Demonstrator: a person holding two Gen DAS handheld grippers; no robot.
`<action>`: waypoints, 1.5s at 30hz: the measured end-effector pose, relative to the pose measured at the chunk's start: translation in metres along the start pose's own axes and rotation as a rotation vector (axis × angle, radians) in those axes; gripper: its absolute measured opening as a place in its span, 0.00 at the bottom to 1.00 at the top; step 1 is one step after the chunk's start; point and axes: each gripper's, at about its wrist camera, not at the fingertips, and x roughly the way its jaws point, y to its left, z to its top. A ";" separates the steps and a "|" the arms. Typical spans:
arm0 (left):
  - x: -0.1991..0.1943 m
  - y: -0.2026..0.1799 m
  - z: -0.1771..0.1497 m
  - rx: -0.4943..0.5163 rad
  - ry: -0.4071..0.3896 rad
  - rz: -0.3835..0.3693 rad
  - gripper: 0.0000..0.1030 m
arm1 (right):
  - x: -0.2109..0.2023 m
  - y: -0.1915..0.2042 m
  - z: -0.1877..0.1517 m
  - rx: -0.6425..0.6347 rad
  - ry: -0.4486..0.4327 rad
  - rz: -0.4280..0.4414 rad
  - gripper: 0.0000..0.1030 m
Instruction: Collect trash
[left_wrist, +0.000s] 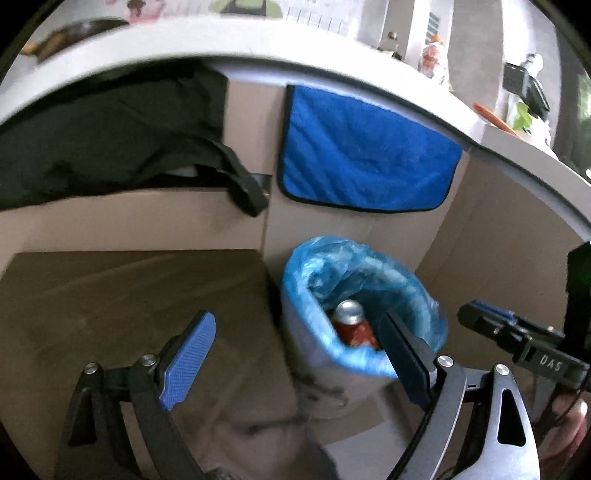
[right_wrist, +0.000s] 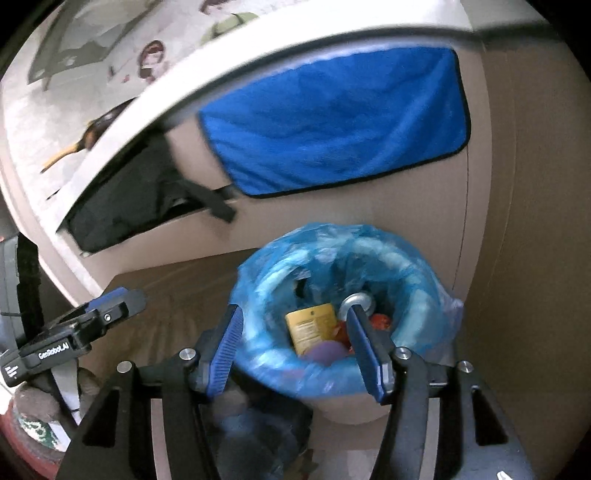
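Nearest, the left tool (left_wrist: 295, 354) is standing wide with nothing between its blue pads, and the right tool (right_wrist: 295, 347) is gaping too, likewise empty. Both are hovering over a brown floor (left_wrist: 129, 295), beside the waste bin (right_wrist: 332, 402) lined with a blue plastic bag (right_wrist: 406, 273).

The trash is lying inside that bin: a red can (left_wrist: 351, 325) with a silver top, a yellow carton (right_wrist: 312, 326) leaning beside it, and something purple (right_wrist: 325, 350) too blurred to name. The right tool's one finger is covering part of the can, and the bin's lower body is cut off behind the tools.

Behind the bin a beige cabinet front (left_wrist: 498, 229) is rising to a pale worktop (left_wrist: 221, 40). A blue cloth (left_wrist: 365, 155) is hanging flat against it, and left of that a dark fabric (left_wrist: 110, 140) with a strap is spilling from an opening. Things on the worktop are too smeared to make out.
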 end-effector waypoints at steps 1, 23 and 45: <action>-0.014 0.000 -0.007 0.013 -0.012 0.017 0.87 | -0.011 0.011 -0.008 -0.019 -0.013 -0.003 0.57; -0.197 0.006 -0.147 0.067 -0.132 0.352 0.87 | -0.139 0.151 -0.145 -0.212 -0.200 -0.095 0.76; -0.246 0.022 -0.160 -0.007 -0.264 0.422 0.87 | -0.144 0.166 -0.157 -0.228 -0.226 -0.090 0.76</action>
